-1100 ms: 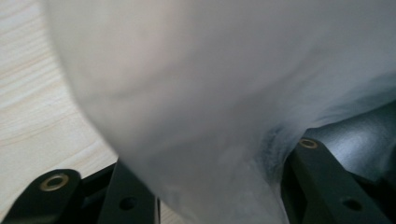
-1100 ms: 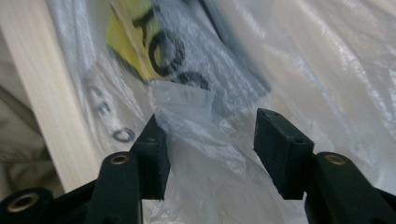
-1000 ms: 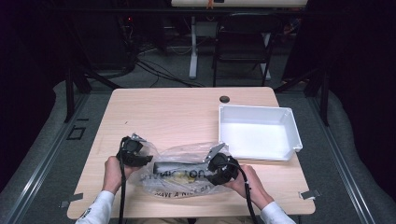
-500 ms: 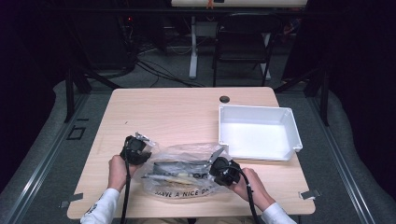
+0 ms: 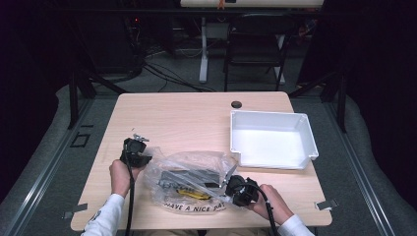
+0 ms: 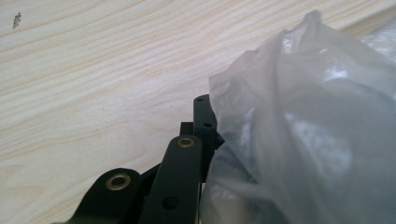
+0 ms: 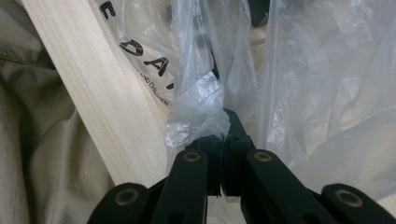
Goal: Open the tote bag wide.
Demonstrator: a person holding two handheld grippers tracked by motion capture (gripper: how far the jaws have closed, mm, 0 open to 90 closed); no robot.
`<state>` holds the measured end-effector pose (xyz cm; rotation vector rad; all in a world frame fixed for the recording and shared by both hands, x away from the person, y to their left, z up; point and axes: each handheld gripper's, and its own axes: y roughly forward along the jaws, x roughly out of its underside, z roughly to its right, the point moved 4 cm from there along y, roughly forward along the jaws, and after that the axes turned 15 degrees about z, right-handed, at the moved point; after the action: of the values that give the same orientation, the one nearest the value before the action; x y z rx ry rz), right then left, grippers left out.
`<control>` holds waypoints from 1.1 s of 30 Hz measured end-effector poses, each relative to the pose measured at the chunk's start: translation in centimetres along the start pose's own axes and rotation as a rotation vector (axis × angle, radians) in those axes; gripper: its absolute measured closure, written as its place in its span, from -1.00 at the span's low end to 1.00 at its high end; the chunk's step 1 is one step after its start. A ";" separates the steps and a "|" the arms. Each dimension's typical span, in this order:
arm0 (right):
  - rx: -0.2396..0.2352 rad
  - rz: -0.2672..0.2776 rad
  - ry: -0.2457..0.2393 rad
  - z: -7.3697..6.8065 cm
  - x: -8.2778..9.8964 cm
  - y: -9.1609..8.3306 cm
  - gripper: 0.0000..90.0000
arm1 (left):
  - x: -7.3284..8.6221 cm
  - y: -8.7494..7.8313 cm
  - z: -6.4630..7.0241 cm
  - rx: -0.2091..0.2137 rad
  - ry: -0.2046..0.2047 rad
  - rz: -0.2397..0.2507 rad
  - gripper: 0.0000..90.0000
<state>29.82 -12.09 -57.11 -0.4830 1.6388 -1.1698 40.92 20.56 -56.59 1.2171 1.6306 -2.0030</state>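
Observation:
A clear plastic bag (image 5: 189, 167) printed "HAVE A NICE DAY" lies near the front of the wooden table (image 5: 187, 123). Inside it are a dark boxy item (image 5: 189, 178) and something yellow (image 5: 189, 195). My left gripper (image 5: 146, 161) is shut on the bag's left edge. In the left gripper view the film (image 6: 303, 130) bunches against the closed jaws of that gripper (image 6: 204, 122). My right gripper (image 5: 227, 185) is shut on the bag's right corner. In the right gripper view a twist of film (image 7: 198, 116) is pinched at the tips of the gripper (image 7: 223, 125).
A white tray (image 5: 270, 114) with nothing in it stands at the right of the table, just beyond the bag. A small black round object (image 5: 236, 104) lies by the far edge. Chairs and cables stand on the floor past the table.
The right gripper has shifted a little toward the front edge and to the right, drawing the bag's corner with it. The bag now lies more stretched between the hands. The left hand has stayed put.

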 end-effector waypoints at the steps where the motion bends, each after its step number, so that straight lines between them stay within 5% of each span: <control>1: -0.005 -0.001 0.000 -0.1 0.0 0.0 1.00 | 0.0 0.1 0.0 0.006 -0.005 -0.007 0.96; 4: -0.004 0.004 0.005 0.1 0.0 -0.2 0.96 | 0.1 0.2 0.0 0.022 -0.005 -0.027 0.78; 6: -0.023 0.037 0.003 0.1 -0.2 -0.5 0.62 | -0.1 -0.1 0.0 0.042 -0.022 -0.032 0.41; 10: -0.047 0.125 0.016 0.1 -1.2 -1.8 0.26 | -1.1 -1.6 0.7 0.063 -0.017 -0.010 -0.02; 16: -0.074 0.253 0.039 -0.1 -2.1 -3.8 -0.05 | -1.6 -4.5 1.5 0.109 0.007 0.000 -0.35; 21: -0.081 0.328 0.041 0.4 -2.8 -5.4 -0.06 | -1.7 -6.6 1.7 0.112 0.017 0.023 -0.44; 27: -0.035 0.410 0.059 1.0 -3.2 -6.5 -0.03 | -1.2 -7.6 2.4 0.132 0.025 0.004 -0.49; 31: 0.026 0.487 0.064 1.4 -3.6 -7.4 -0.01 | -0.3 -7.9 3.0 0.145 0.031 -0.013 -0.49; 33: 0.098 0.505 0.081 2.1 -3.8 -7.6 0.03 | 0.2 -7.8 3.2 0.154 0.021 -0.025 -0.49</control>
<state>31.49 -13.52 -48.63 0.0469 1.6359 -0.8897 34.14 20.20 -51.50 1.2798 1.5326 -2.1731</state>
